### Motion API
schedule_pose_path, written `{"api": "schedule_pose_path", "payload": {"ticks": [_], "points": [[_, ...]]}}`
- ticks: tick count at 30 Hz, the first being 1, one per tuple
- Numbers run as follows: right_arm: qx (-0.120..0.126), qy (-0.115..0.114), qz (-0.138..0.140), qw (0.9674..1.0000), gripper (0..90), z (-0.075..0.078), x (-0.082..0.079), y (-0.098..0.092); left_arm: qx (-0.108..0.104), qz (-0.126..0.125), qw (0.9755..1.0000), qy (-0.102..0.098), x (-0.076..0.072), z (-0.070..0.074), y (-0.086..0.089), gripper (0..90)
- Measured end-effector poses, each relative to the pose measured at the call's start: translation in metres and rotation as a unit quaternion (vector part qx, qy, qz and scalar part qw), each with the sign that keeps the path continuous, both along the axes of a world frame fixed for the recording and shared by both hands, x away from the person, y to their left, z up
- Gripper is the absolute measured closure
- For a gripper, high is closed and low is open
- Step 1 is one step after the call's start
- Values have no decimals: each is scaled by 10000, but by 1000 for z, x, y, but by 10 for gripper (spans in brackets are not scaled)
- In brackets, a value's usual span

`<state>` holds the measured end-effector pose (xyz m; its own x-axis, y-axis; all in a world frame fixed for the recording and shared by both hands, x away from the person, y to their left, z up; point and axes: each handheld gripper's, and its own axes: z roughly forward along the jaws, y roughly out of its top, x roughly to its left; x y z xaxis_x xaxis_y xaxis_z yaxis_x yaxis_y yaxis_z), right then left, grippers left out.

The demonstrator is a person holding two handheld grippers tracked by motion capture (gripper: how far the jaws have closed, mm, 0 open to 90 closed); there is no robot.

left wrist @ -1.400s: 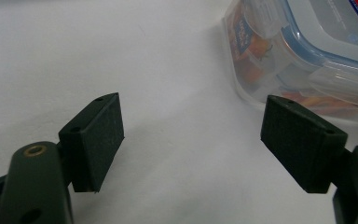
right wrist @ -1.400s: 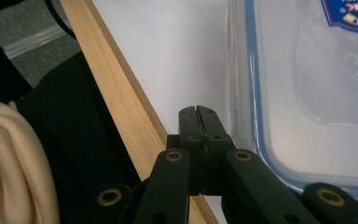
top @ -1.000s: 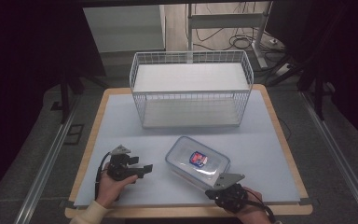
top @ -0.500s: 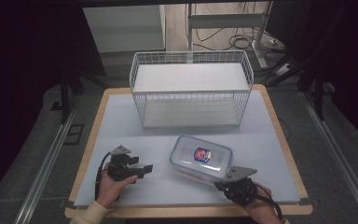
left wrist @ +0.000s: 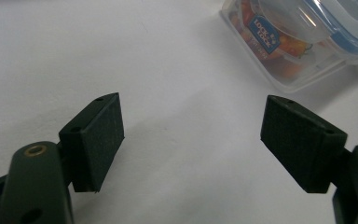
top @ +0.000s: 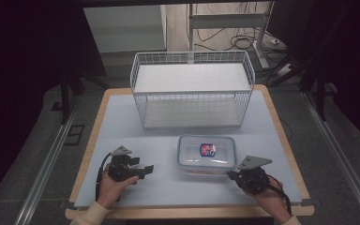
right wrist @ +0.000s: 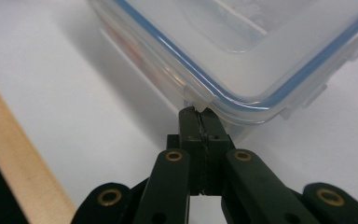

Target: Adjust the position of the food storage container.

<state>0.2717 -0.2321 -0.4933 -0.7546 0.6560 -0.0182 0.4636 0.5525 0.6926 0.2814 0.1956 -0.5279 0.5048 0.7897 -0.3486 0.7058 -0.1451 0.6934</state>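
A clear plastic food container with a blue-sealed lid and a red-and-blue label lies flat on the white mat, in front of the wire basket. It holds orange and red contents. My right gripper is at its near right corner, jaws shut together. In the right gripper view its tips touch the container just under the lid's rim. Nothing shows between the jaws. My left gripper rests open on the mat to the container's left, well apart from it. The left gripper holds nothing.
A white wire basket stands at the back middle of the table, with a white floor inside. The mat's wooden border runs close behind my right gripper. Dark stands and cables sit beyond the table.
My right gripper moved right and forward. The container turned from a slanted position to square with the table and shifted slightly away. The left gripper stayed put.
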Motion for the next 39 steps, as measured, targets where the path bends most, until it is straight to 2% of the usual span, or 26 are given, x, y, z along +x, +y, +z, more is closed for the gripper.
{"api": "schedule_pose_path", "payload": {"ticks": [4,11,20,26,30,34,39], "points": [[57,21,-53,10000,899,-1,6,-3,0,-2,10000,5,0,0,0,210],[128,6,-88,9999,900,0,5,-8,-2,1,10000,1,0,0,1,210],[180,38,-102,9998,900,-2,12,-7,13,-1,10000,5,1,0,0,210],[246,68,-118,9996,900,3,3,-15,-18,-7,10000,-18,0,1,1,210],[291,33,-489,9984,899,8,6,-33,-40,16,10000,-32,0,2,0,209],[440,38,-844,9955,899,10,19,-53,-30,15,10000,-65,0,4,-2,209],[552,77,-973,9937,898,12,27,-65,-28,46,10000,-72,1,6,-3,209]]}}
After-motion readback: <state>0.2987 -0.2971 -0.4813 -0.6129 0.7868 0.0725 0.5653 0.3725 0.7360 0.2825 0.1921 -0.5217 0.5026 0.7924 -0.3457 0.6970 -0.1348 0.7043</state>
